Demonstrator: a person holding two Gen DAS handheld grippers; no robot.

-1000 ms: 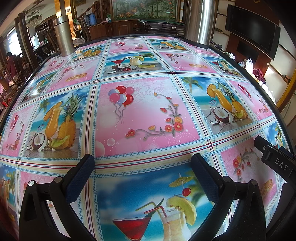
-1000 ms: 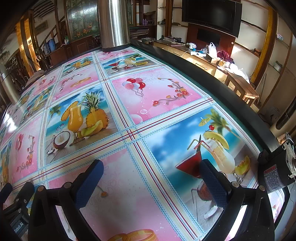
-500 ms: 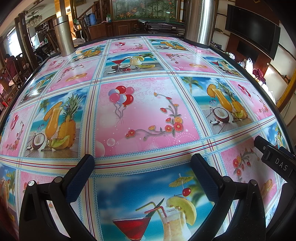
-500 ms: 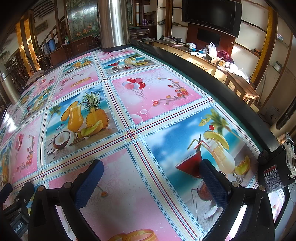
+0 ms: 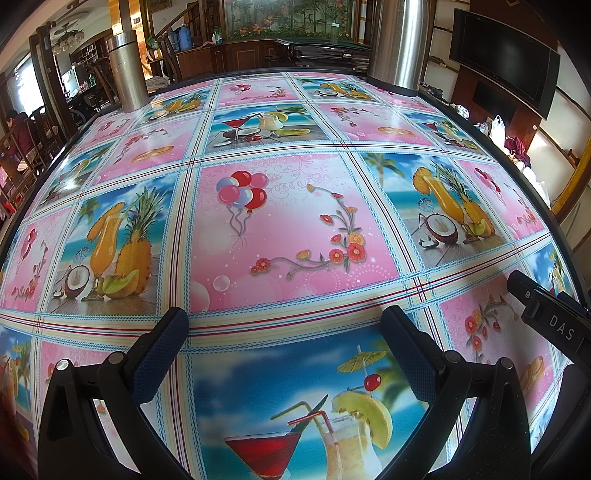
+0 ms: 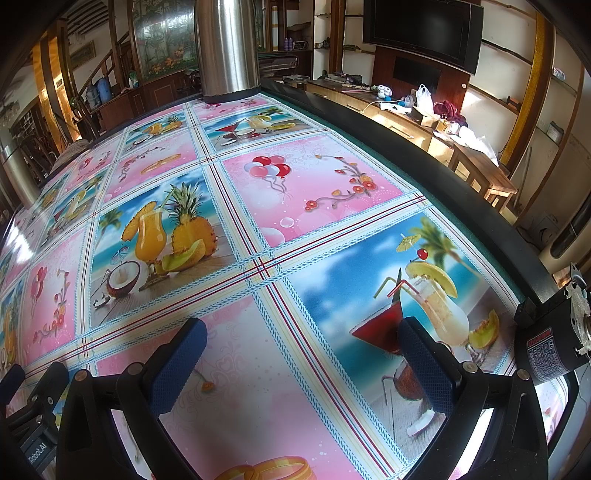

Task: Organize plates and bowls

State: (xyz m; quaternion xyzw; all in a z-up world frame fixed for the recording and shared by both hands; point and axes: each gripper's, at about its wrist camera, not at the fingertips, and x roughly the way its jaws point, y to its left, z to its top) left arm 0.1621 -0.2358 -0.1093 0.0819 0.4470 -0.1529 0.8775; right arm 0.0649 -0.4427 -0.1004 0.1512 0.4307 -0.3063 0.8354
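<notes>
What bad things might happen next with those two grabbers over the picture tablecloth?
No plates or bowls show in either view, so a reach might go astray. The glossy tablecloth may let dishes slide. The left gripper and right gripper, both open, sit close together; the right gripper's body shows at the left view's edge, so they might bump.

"DAS" on the black device (image 5: 554, 323) — "RobotAI" on the black device (image 6: 35, 448); motor label (image 6: 541, 356) unreadable.

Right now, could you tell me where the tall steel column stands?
In the right wrist view the steel column stands at the table's far edge, left of the wall television.
</notes>
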